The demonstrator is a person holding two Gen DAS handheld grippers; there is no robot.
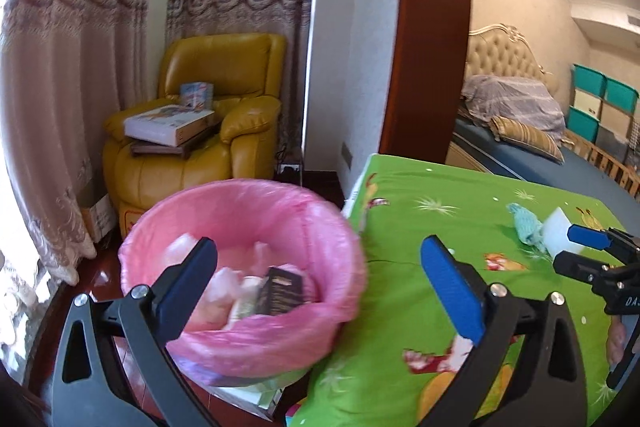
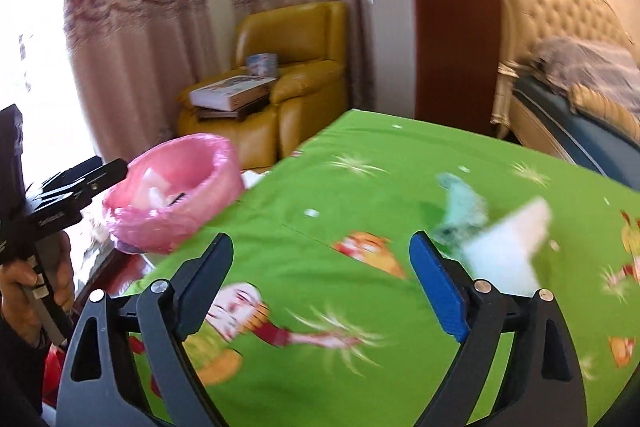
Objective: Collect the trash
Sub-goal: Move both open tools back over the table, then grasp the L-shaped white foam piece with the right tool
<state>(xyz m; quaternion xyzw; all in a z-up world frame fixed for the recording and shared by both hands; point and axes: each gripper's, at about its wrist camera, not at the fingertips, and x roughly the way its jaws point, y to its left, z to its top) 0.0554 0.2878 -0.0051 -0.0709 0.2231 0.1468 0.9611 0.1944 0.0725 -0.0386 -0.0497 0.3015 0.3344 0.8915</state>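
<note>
At the left, the pink-lined bin point(image 1: 240, 263) stands beside the tabletop point(image 1: 460, 211), already holding a dark box point(image 1: 282, 291) and pale scraps. The left tongs point(image 1: 320, 275) are spread wide over it, with nothing between them. The right tongs point(image 2: 322, 279) are likewise held wide and empty above the green cloth. Farther right lie a teal scrap point(image 2: 460, 207) and a white piece point(image 2: 508, 247), apparently foam, though blurred. One piece should be straddled squarely before the tongs are closed.
</note>
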